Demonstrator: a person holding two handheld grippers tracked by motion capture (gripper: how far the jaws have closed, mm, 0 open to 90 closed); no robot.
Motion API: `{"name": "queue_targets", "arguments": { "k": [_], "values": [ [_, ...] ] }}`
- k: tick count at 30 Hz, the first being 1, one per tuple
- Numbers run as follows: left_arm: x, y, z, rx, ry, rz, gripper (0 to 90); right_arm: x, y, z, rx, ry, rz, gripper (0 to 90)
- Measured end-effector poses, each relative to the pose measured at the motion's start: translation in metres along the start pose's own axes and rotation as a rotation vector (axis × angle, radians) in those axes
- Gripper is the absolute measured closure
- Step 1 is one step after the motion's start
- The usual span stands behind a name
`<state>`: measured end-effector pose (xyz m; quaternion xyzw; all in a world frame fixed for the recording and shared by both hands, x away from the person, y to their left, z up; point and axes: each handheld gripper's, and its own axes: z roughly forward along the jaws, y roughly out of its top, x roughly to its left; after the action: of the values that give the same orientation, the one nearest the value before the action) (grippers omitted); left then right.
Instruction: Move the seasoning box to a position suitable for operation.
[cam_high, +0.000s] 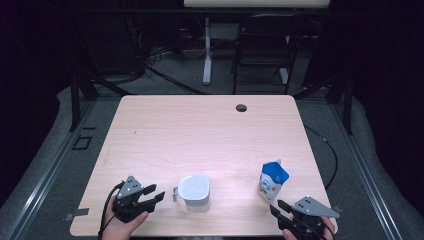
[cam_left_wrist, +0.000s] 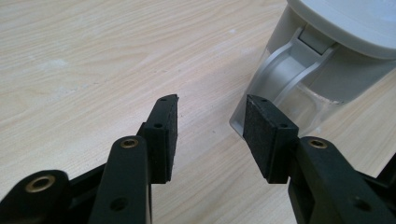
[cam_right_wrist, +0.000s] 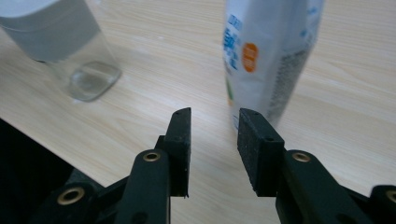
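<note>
Left gripper (cam_high: 156, 195) near the table's front edge, jaws apart with nothing between them, aimed at the handle side of the clear plastic pitcher with a pale grey lid (cam_high: 194, 192). Pitcher upright just beyond the pads (cam_left_wrist: 264, 135), long axis vertical, handle (cam_left_wrist: 285, 77) turned toward that gripper. Right gripper (cam_high: 276, 207) at the front right corner, jaws parted and empty, just short of the blue-and-white milk carton (cam_high: 272, 181). Carton upright, long axis vertical, gabled top up, standing to the pitcher's right on the light wooden table (cam_high: 200, 130).
</note>
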<state>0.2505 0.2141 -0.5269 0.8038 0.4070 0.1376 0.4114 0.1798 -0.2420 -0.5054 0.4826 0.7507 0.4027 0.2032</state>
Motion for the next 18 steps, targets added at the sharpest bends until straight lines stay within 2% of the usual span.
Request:
{"name": "queue_targets", "arguments": {
  "k": [2,6,11,13,16,18],
  "values": [
    [0.001,0.001,-0.001,0.003,-0.010,-0.005,56.2,0.006,0.003,0.000,-0.010,0.026,-0.015,65.2],
    [0.000,0.001,-0.002,0.008,0.007,0.007,60.9,0.018,0.010,0.003,-0.005,0.063,-0.055,68.2],
    [0.003,0.000,-0.002,0.013,0.012,0.003,64.2,0.030,0.020,0.015,-0.011,0.118,-0.084,70.8],
    [0.004,0.001,-0.002,0.011,0.003,0.006,66.3,0.035,0.026,0.022,-0.015,0.134,-0.101,71.9],
    [0.005,0.001,0.000,-0.003,-0.017,0.010,66.0,0.043,0.037,0.034,-0.013,0.133,-0.141,72.5],
    [0.005,0.000,0.002,0.001,-0.031,0.019,65.6,0.047,0.047,0.042,-0.015,0.167,-0.146,72.4]
  ]
}}
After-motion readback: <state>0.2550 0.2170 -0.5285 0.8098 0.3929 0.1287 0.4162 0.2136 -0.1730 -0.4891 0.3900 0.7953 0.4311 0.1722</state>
